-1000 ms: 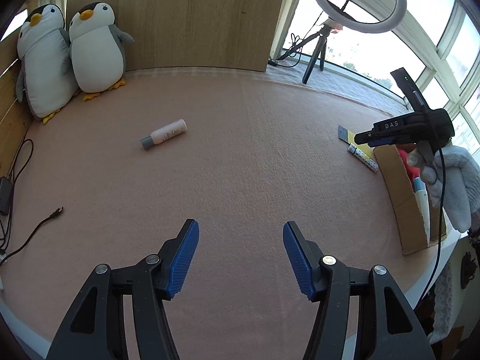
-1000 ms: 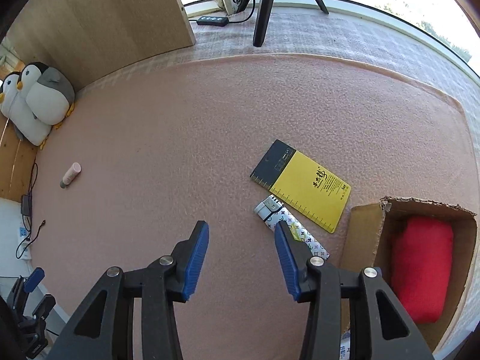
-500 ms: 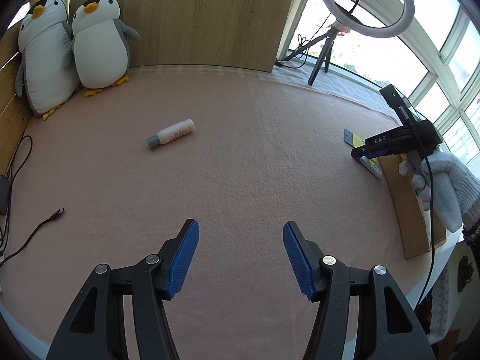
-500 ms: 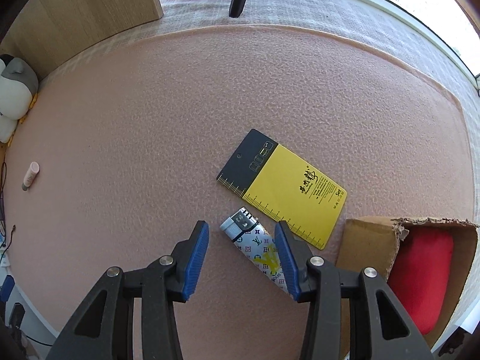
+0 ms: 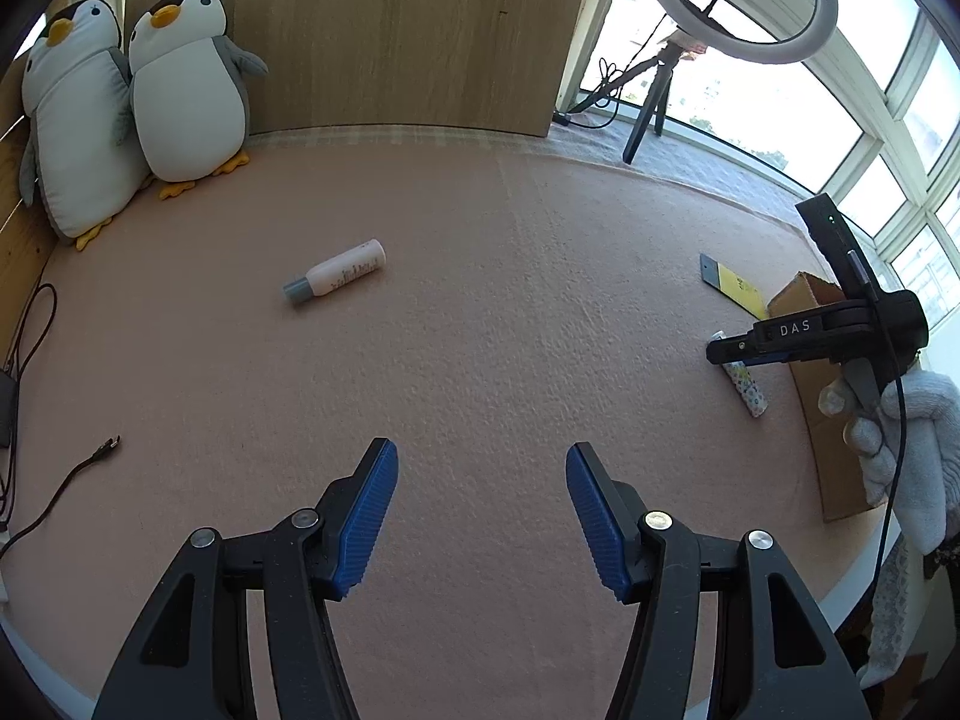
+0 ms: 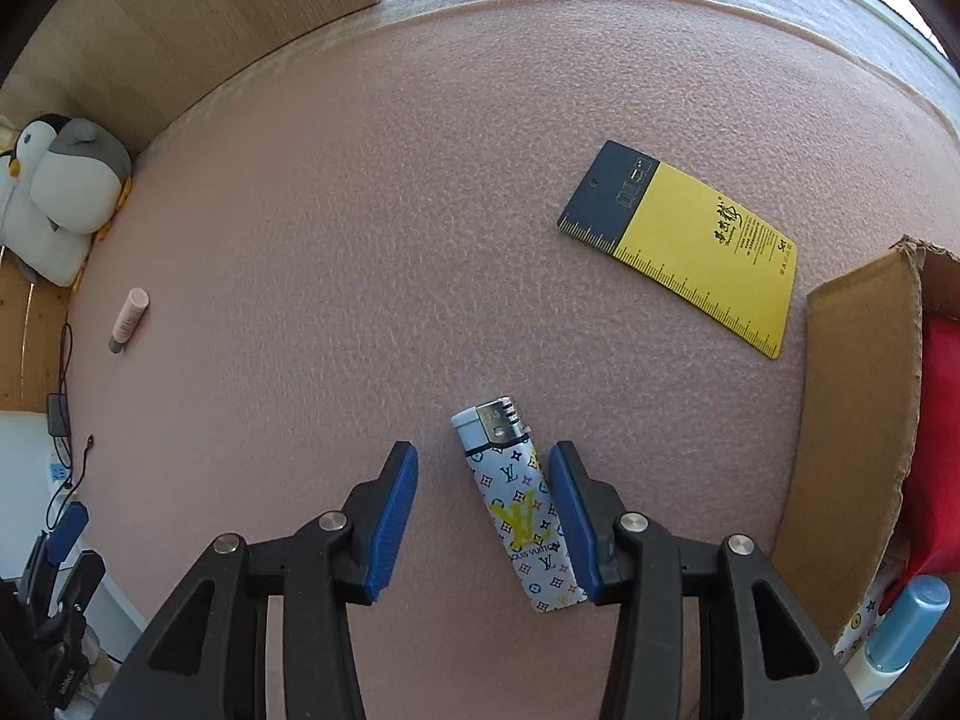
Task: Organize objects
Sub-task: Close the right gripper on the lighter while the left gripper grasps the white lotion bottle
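- The right gripper (image 6: 483, 480) pointed steeply down at the pink table (image 6: 420, 210); its jaws stood apart, gripping nothing.
- The patterned lighter (image 6: 519, 504) lay flat between the blue pads, close against the right-hand pad (image 6: 567, 516) and clear of the left-hand one; contact could not be confirmed.
- The yellow ruler card (image 6: 690, 240) lay flat, farther from the table's near edge than the lighter.
- The cardboard box (image 6: 858, 420) stood at the table's right edge, holding a red item (image 6: 936, 420).
- The left gripper (image 5: 480, 504) hung above bare table, jaws apart and empty.
- The pink bottle (image 5: 339, 271) lay on its side toward the far left corner, near two plush penguins (image 5: 180, 90).
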A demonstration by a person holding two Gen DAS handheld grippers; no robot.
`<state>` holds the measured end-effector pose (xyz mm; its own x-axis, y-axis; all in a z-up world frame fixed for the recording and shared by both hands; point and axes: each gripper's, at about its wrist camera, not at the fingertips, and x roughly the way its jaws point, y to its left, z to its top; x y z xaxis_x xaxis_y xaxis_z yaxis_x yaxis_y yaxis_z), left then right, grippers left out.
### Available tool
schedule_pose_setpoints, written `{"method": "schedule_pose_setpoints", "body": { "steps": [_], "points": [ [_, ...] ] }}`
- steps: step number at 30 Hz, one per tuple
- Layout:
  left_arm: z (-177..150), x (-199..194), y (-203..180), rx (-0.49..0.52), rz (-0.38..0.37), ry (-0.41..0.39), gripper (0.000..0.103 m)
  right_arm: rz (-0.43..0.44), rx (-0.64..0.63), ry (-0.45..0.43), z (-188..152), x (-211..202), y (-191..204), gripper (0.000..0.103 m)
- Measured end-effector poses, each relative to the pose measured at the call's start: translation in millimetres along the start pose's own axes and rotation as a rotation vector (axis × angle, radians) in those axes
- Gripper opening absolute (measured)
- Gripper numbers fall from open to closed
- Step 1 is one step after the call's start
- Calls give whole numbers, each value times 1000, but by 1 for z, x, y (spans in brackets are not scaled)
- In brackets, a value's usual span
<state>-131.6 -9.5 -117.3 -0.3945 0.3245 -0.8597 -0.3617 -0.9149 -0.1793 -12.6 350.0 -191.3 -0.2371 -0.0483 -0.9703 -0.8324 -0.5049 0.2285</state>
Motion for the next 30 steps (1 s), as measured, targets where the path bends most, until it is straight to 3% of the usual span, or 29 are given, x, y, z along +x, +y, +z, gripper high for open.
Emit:
{"method": "schedule_pose_setpoints", "body": {
  "steps": [4, 9, 14, 21, 30],
  "points": [
    [4, 5, 1, 13, 13, -3, 62, -62, -28, -64, -19, -5, 7, 42],
    [12, 13, 8, 19, 28, -7, 62, -58, -11, -117, -34, -6, 8, 41],
    [34, 21, 30, -8, 54, -29, 62, -16, -27, -117, -49, -4, 27, 29],
    [81, 43, 73, -46, 91, -43, 62, 17, -65, -109, -66, -5, 46, 29],
    [112, 95, 94, -19, 77, 21, 61, 25, -30, -138, -67, -6, 42, 29]
  ]
}}
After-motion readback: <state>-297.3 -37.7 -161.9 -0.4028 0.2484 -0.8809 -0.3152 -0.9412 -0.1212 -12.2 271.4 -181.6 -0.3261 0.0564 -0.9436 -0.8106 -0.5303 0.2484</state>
